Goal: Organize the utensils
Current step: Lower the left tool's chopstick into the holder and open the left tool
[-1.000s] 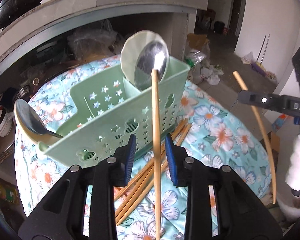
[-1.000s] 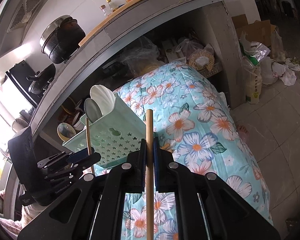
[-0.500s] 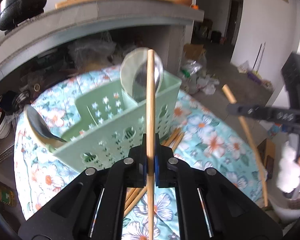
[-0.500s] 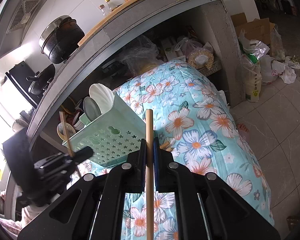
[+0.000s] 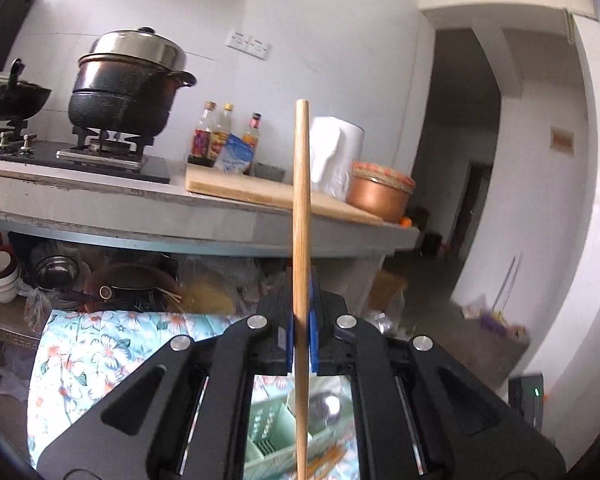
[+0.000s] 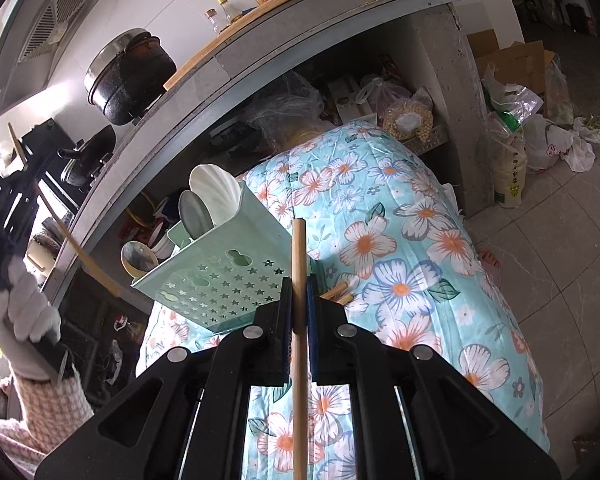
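Left wrist view: the left gripper (image 5: 301, 340) is clamped tight on a wooden chopstick (image 5: 301, 208), which stands upright against the kitchen counter (image 5: 204, 220) and its black pot (image 5: 124, 92). The green caddy (image 5: 268, 448) shows below, between the gripper's arms. Thin, stiff and light, the stick is pinched partway along its shaft; its smooth round wood could likely swivel between the pads.

Right wrist view: the right gripper (image 6: 299, 308) is closed on a second chopstick (image 6: 299, 256), its tip just in front of the caddy (image 6: 220, 276) on the flowered cloth (image 6: 400, 248). More chopsticks (image 6: 338, 294) lie beside the caddy. At far left a gloved hand (image 6: 24, 316) carries the other gripper, its stick tilted.
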{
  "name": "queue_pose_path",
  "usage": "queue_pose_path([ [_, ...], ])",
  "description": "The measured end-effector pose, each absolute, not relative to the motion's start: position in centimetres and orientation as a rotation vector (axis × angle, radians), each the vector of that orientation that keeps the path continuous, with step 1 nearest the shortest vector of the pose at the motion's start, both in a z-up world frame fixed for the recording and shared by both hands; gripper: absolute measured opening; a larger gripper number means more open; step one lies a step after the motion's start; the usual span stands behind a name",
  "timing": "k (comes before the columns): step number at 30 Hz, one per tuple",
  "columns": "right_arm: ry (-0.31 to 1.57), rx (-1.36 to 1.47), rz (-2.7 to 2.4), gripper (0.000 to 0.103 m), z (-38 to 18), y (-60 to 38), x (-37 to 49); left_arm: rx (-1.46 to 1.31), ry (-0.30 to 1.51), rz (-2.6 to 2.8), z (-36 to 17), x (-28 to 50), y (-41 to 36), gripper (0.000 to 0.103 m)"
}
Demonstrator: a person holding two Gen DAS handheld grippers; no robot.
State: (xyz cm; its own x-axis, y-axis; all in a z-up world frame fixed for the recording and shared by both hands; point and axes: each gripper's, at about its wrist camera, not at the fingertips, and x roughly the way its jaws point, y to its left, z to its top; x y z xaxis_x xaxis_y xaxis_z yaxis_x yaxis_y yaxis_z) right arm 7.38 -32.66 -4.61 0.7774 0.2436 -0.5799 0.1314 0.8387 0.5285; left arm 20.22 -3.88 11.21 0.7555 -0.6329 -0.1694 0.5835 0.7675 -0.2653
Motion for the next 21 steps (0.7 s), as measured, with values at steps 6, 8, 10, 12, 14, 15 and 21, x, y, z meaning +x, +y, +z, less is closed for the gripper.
queue_pose_path([
  [6,0.685,0.59,0.053,0.007,-4.6,-33.0,7.1,-0.225,0.212,-0.624,10.5,22.3,-5.0,0.005],
  [8,0.687,0.594,0.054,0.007,-4.7,-33.0,7.0,-0.208,0.211,-0.604,9.7,22.9,-5.7,0.005],
  [10,0.69,0.597,0.055,0.007,-4.9,-33.1,7.0,-0.18,0.227,-0.584,8.8,23.5,-6.5,0.005],
  [12,0.693,0.6,0.057,0.007,-5.0,-33.1,7.0,-0.172,0.254,-0.572,7.8,24.3,-6.9,0.005],
  [14,0.695,0.601,0.057,0.007,-5.0,-33.1,7.0,-0.167,0.295,-0.552,6.8,25.0,-7.3,0.005],
  [15,0.695,0.601,0.056,0.007,-5.0,-33.2,7.0,-0.171,0.309,-0.547,6.5,25.3,-7.3,0.005],
  [21,0.695,0.606,0.049,0.007,-5.2,-33.5,6.8,-0.172,0.325,-0.52,5.6,25.5,-6.8,0.025],
])
